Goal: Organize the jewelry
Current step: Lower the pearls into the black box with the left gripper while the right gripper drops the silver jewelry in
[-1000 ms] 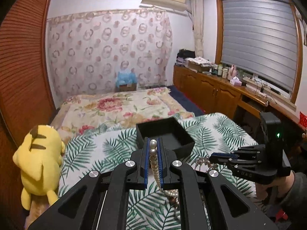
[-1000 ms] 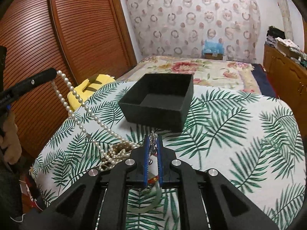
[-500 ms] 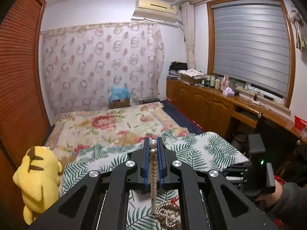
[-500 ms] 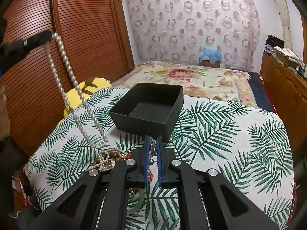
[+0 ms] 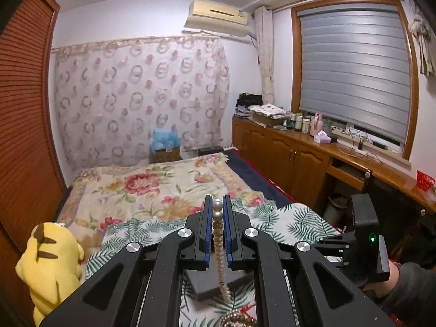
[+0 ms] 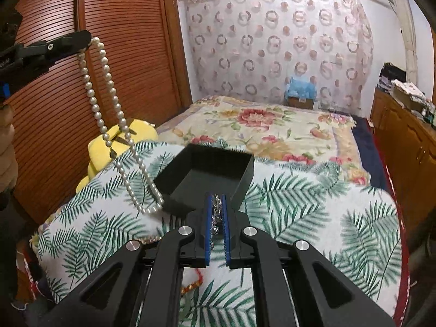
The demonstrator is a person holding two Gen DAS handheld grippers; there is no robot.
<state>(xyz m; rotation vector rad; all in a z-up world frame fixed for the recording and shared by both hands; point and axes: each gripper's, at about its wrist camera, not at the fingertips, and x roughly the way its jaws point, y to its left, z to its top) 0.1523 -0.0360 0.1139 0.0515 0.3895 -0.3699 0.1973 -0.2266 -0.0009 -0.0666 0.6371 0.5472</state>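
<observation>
Pearls (image 6: pixel 109 114) hang from your raised left gripper (image 5: pixel 217 207), clamped tight, dangling beside the box (image 6: pixel 204 174); your right gripper (image 6: pixel 217 204), low and near, pinches a silver chain (image 6: pixel 217 212).

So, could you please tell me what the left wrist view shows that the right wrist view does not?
Only the left wrist view shows the window blind, the air conditioner and the right claw's body from the side.

Only the right wrist view shows the pearl necklace hanging as a whole loop from the left claw, the box's open interior, and the silver chain in the right claw.

Both show the necklace, box, yellow plush and leaf-print cover.
</observation>
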